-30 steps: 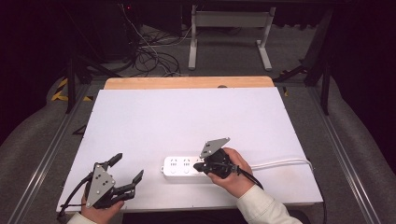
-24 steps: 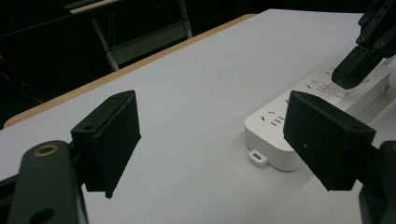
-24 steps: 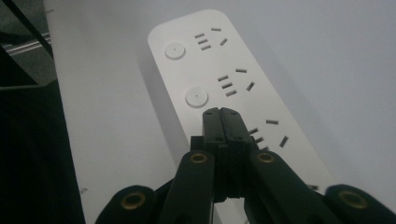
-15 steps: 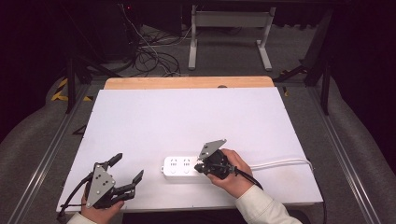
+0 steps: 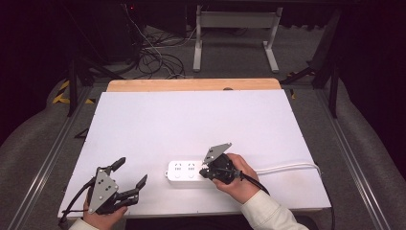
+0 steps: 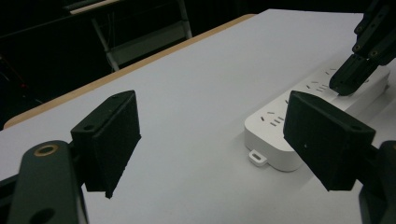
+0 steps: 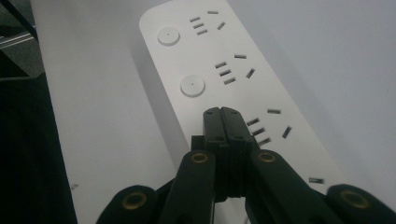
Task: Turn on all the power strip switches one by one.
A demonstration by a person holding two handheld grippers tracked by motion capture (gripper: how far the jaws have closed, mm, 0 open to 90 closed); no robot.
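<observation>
A white power strip (image 5: 184,172) lies near the table's front edge, its white cable (image 5: 287,167) running off to the right. My right gripper (image 5: 207,171) is shut, jaws pressed together with nothing between them, and its tip rests on top of the power strip (image 7: 219,70) beside a round button (image 7: 192,86). That same shut tip (image 6: 348,79) stands on the strip (image 6: 280,130) in the left gripper view. My left gripper (image 5: 129,177) sits at the front left, jaws wide open and empty, aimed toward the strip's near end.
The white table top (image 5: 191,124) has a wooden strip (image 5: 191,85) along its far edge. Beyond it are a metal stand (image 5: 234,33) and tangled cables (image 5: 153,52) on the floor. Metal rails (image 5: 43,163) run along both sides.
</observation>
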